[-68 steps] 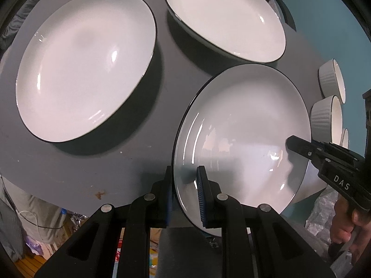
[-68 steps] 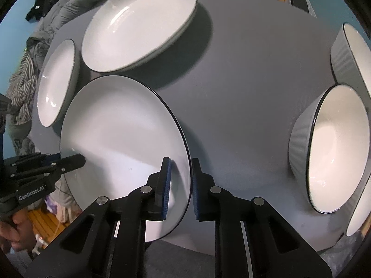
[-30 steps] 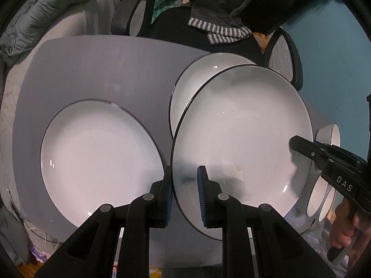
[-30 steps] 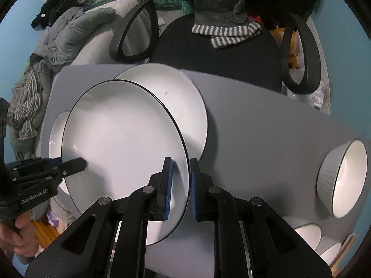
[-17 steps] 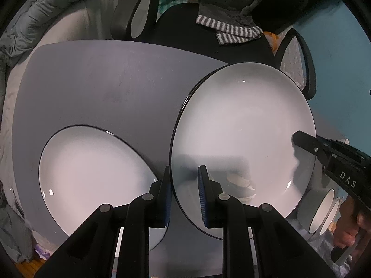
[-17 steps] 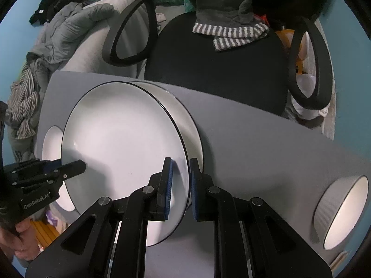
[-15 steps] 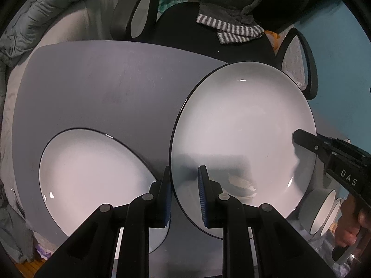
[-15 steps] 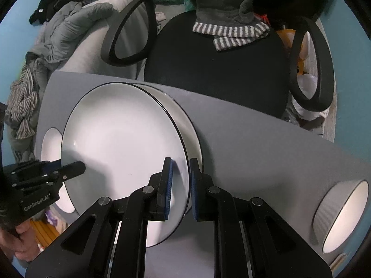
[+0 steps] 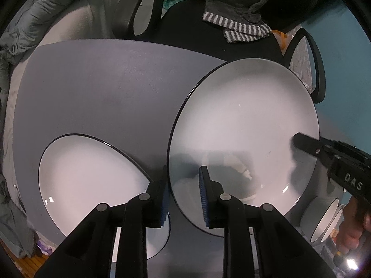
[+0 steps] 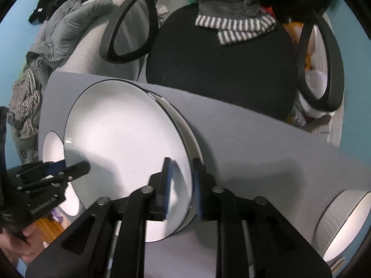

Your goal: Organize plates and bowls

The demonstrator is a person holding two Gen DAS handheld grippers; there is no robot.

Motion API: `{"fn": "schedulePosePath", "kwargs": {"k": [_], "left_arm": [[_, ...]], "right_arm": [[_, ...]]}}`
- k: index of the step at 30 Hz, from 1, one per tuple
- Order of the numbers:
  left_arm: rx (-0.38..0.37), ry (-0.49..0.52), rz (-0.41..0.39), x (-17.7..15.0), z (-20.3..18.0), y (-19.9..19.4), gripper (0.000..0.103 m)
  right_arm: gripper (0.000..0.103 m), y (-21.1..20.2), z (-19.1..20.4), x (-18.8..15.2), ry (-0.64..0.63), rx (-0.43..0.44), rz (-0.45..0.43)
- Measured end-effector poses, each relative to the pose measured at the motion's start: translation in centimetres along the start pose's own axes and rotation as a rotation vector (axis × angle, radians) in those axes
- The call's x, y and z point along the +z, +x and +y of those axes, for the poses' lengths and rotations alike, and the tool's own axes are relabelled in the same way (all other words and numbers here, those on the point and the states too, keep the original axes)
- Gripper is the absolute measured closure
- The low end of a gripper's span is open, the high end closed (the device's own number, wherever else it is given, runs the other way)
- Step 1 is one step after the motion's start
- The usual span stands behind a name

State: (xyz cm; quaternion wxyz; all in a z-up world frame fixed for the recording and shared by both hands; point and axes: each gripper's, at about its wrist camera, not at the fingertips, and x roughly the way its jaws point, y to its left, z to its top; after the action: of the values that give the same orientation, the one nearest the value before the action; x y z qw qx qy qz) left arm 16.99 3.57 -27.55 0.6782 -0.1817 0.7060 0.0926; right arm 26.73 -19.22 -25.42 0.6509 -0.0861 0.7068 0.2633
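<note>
A white plate with a black rim [image 9: 243, 139] [image 10: 125, 143] lies on top of a second such plate [image 10: 185, 125] on the grey table [image 9: 92, 81]. My left gripper [image 9: 184, 197] straddles its near-left rim, jaws opening, pads off the plate. My right gripper [image 10: 182, 185] straddles the opposite rim, also opening, its fingers blurred. Each gripper shows in the other's view: the right gripper's tip [image 9: 301, 142] and the left gripper's tip [image 10: 78, 166] reach over the plate. A third plate [image 9: 92, 180] [image 10: 52, 148] lies flat to the left.
White ribbed bowls [image 9: 324, 222] [image 10: 343, 222] stand at the table's right end. A black office chair [image 10: 220, 69] with a striped cloth sits just beyond the far table edge. Grey bedding [image 9: 58, 11] lies at the back left.
Both grippers carried the plate back over the far plate and lowered it onto that plate. Both pairs of jaws have since widened around its rim.
</note>
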Motion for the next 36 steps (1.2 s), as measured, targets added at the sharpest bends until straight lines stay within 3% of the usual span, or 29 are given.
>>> {"fn": "schedulePosePath", "kwargs": {"k": [2, 4, 20, 23, 27, 36], "left_arm": [[0.007, 0.013, -0.002, 0.0, -0.3, 0.0, 0.068], [0.027, 0.026, -0.006, 0.0, -0.7, 0.1, 0.066], [0.020, 0.015, 0.004, -0.1, -0.5, -0.3, 0.060], [0.013, 0.019, 0.000, -0.2, -0.6, -0.4, 0.058], [0.009, 0.024, -0.006, -0.4, -0.7, -0.7, 0.058], [-0.001, 0.003, -0.016, -1.3, 0.3, -1.8, 0.058]], "right_arm": [[0.068, 0.2, 0.2, 0.1, 0.016, 0.012, 0.019], [0.068, 0.3, 0.8, 0.2, 0.006, -0.016, 0.026], [0.056, -0.3, 2.2, 0.4, 0.016, -0.136, 0.100], [0.050, -0.6, 2.5, 0.6, -0.002, -0.214, 0.086], [0.050, -1.2, 2.8, 0.9, -0.014, -0.190, 0.080], [0.050, -2.3, 4.6, 0.5, -0.076, -0.240, 0.040]]}}
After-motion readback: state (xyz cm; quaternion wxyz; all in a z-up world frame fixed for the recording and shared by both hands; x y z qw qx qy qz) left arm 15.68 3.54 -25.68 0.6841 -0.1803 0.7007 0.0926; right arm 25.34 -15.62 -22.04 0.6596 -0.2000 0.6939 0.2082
